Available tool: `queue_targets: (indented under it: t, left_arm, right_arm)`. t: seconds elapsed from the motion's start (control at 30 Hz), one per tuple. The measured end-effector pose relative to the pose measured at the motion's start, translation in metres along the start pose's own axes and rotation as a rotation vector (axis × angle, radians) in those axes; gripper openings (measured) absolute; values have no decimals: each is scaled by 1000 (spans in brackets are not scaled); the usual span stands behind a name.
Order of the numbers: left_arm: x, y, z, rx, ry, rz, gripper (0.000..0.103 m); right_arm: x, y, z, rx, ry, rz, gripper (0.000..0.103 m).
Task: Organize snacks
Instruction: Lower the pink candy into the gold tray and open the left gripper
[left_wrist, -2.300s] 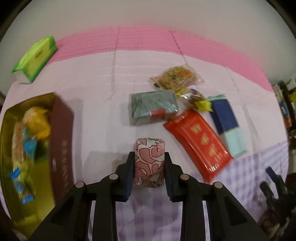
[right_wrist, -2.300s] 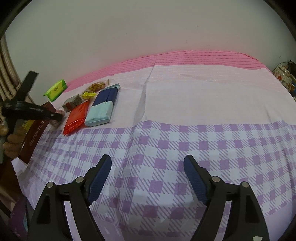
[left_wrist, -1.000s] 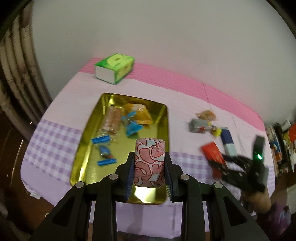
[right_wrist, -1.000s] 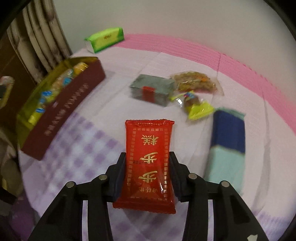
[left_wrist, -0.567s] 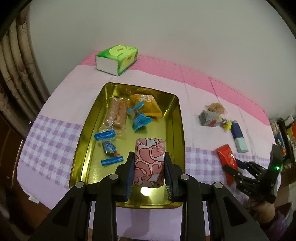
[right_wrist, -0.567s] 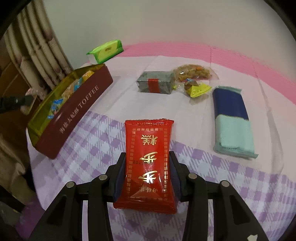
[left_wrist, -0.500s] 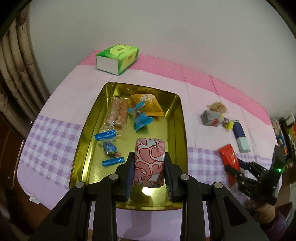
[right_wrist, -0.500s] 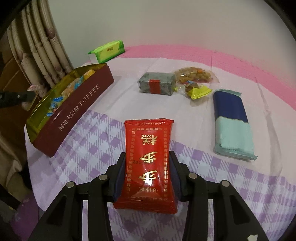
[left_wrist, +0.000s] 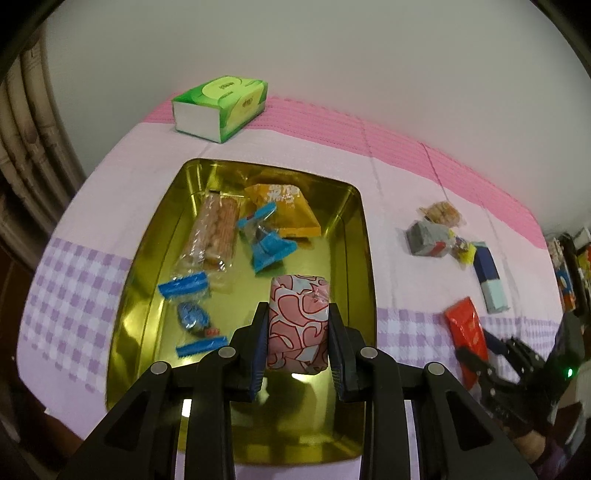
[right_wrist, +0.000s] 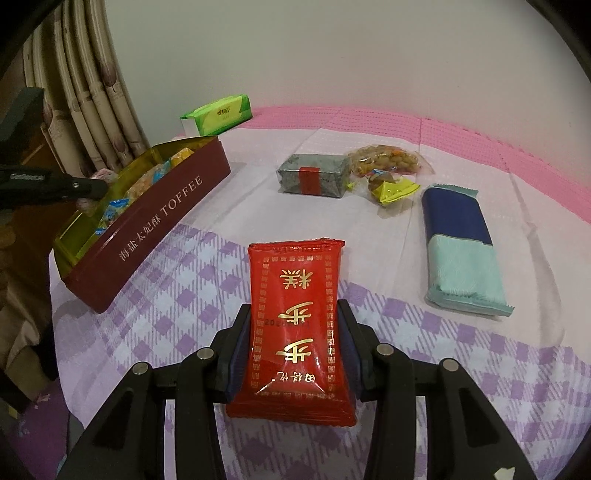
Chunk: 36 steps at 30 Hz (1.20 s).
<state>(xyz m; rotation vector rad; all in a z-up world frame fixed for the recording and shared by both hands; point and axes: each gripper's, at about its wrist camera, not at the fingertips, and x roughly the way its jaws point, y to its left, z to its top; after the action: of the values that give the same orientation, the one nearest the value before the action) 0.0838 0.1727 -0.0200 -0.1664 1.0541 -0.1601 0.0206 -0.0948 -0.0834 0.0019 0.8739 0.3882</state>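
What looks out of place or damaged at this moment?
Nothing stands out. The left gripper holds a pink patterned snack over the gold tin; the right gripper holds an intact red packet. Other snacks lie unspilled on the tablecloth.

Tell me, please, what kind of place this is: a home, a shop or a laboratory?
Probably a room in a home. A table with a pink and purple checked cloth stands against a plain wall, beside curtains, with a green tissue pack on it.
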Motion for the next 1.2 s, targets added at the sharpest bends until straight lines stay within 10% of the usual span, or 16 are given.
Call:
queue_targets:
  t: [0.93, 1.2]
  left_arm:
    - [48, -23, 21, 60, 60, 8, 32]
    - [23, -30, 20, 84, -47, 91, 53]
  right_arm:
    - [1, 2, -1, -13, -1, -15, 42]
    - [1, 2, -1, -13, -1, -16, 42]
